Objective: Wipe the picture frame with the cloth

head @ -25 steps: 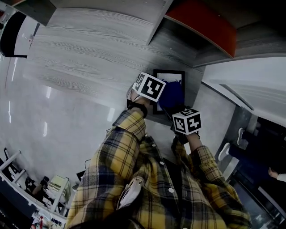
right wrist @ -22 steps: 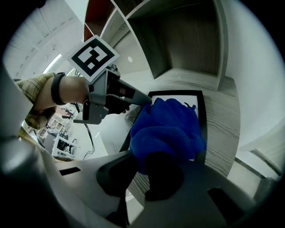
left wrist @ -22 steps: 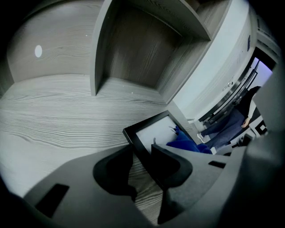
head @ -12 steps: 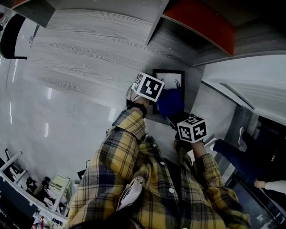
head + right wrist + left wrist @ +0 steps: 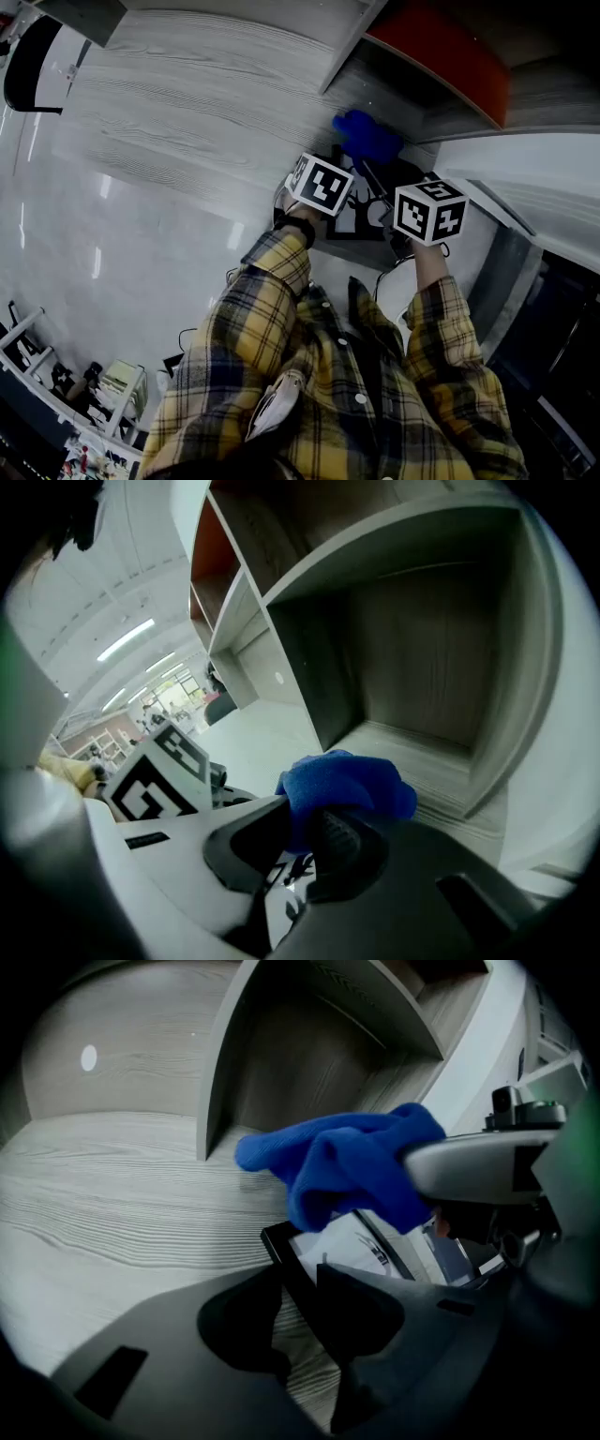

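Head view, read from the left: grey wood-grain desk point(image 5: 169, 103), then the left gripper point(image 5: 298, 1296) under its marker cube point(image 5: 323, 185), placed at the left side of the picture frame point(image 5: 362, 219). Left gripper view: jaws closing, with the black left edge of the frame between them; one jaw against this edge, on the other side a thin strip of desk visible beside it, so not yet pressed from both sides. Further right and higher, blue cloth point(image 5: 367, 137), bunched, over the top part of the frame; touching or not, cannot tell. Right gripper view: right gripper point(image 5: 307, 832) with jaws closed firmly on the cloth, most of it bulging out past the tips, an open shelf compartment point(image 5: 422, 677) behind. At far right above, a red panel point(image 5: 441, 52).
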The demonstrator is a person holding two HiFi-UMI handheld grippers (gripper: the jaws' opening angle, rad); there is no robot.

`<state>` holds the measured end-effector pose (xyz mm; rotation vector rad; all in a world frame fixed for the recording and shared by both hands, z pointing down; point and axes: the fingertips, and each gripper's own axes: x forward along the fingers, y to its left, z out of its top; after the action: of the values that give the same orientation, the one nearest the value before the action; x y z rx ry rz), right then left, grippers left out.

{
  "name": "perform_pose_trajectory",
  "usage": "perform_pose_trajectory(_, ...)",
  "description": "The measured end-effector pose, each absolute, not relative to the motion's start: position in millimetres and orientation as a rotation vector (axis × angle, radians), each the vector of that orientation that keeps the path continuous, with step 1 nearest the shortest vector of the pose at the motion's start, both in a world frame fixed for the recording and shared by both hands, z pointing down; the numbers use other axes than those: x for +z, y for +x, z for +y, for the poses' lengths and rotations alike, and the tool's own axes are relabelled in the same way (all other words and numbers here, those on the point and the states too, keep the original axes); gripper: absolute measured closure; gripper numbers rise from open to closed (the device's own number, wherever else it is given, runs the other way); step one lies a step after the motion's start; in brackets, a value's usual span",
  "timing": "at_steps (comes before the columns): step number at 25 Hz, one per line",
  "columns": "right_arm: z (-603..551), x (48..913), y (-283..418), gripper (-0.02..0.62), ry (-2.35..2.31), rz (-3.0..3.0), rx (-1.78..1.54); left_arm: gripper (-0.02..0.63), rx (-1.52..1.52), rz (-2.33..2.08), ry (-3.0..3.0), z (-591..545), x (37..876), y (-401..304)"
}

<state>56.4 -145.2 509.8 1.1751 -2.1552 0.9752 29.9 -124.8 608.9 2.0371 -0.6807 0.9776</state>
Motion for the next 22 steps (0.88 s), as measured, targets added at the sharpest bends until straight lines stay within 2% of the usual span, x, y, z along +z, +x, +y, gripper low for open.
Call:
perform_pose_trajectory(8, -123.3, 588.1, 50.1, 0.545, 1.052, -1.966, 0.973, 0.491, 0.950, -0.645, 2.047, -125.7, 607.0, 27.9)
perform_pose_trajectory(22, -42.9, 586.8, 12.4, 0.545, 0.907, -1.924, 1.148, 0.494, 0.929, -0.674, 2.066, -131.1, 606.7, 27.2)
